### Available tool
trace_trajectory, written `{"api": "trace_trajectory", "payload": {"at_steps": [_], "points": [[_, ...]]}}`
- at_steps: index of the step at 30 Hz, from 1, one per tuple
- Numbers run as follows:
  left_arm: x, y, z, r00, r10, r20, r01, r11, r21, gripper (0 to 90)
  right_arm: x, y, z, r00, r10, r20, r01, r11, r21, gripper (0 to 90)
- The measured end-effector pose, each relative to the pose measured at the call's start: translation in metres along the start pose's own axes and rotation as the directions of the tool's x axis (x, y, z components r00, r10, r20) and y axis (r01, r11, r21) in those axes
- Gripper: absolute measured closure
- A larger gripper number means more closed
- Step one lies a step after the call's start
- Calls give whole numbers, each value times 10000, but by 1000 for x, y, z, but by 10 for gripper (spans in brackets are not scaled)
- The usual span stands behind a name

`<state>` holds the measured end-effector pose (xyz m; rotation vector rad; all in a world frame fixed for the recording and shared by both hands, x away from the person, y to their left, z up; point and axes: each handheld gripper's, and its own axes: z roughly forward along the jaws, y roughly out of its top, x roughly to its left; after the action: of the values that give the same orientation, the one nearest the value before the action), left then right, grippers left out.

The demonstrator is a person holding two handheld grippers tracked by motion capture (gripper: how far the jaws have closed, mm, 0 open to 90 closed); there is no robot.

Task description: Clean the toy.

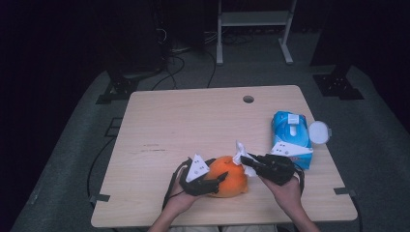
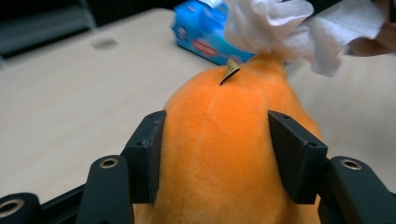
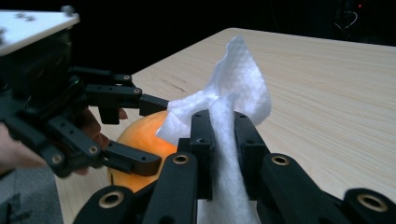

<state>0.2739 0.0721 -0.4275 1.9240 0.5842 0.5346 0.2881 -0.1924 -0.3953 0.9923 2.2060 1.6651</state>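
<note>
An orange plush toy (image 1: pixel 231 177) lies near the table's front edge. My left gripper (image 1: pixel 221 180) is shut on it, and in the left gripper view the black jaws press both sides of the orange plush toy (image 2: pixel 219 154). My right gripper (image 1: pixel 248 163) is shut on a white tissue (image 1: pixel 240 153), which it holds against the toy's far end. In the right gripper view the white tissue (image 3: pixel 229 107) stands up between the closed jaws, with the orange toy (image 3: pixel 144 140) and the left gripper (image 3: pixel 140 130) behind it. The tissue (image 2: pixel 289 28) drapes over the toy's tip.
A blue pack of wipes (image 1: pixel 291 137) lies at the right of the wooden table (image 1: pixel 183 121), with a round white lid (image 1: pixel 319 131) beside it. A cable hole (image 1: pixel 248 99) sits near the far edge. A white frame (image 1: pixel 254 24) stands on the floor beyond.
</note>
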Motion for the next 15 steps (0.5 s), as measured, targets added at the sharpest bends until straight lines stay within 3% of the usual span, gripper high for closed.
{"api": "trace_trajectory", "payload": {"at_steps": [3,5,6,8,10,11,13,15], "points": [[-3,-2,0,9997,132,211,-133,9999,54,388,-5,-6,6,9999,106,92,-109,9996,254,800],[-2,-2,-3,9978,-32,659,23,9999,133,323,-8,-12,9,9997,224,22,-225,9986,478,800],[-2,-2,-3,9978,-32,659,23,9999,133,275,-8,-12,9,9997,224,22,-225,9986,478,800],[9,-4,-4,9928,-764,919,733,9966,364,192,-7,-17,11,9992,324,-243,-305,9966,761,799],[16,-10,0,9849,-1416,995,1348,9883,717,138,-5,-18,12,9988,258,-413,-217,9952,957,799],[18,-12,3,9788,-1667,1190,1578,9842,803,135,-3,-18,12,9992,170,-365,-133,9949,999,799],[18,-14,5,9761,-1767,1264,1675,9827,795,204,-1,-16,11,9995,19,-309,14,9945,1044,799],[12,-10,3,9887,-1202,890,1149,9914,625,313,0,-14,11,9998,-51,-212,72,9950,993,799]]}}
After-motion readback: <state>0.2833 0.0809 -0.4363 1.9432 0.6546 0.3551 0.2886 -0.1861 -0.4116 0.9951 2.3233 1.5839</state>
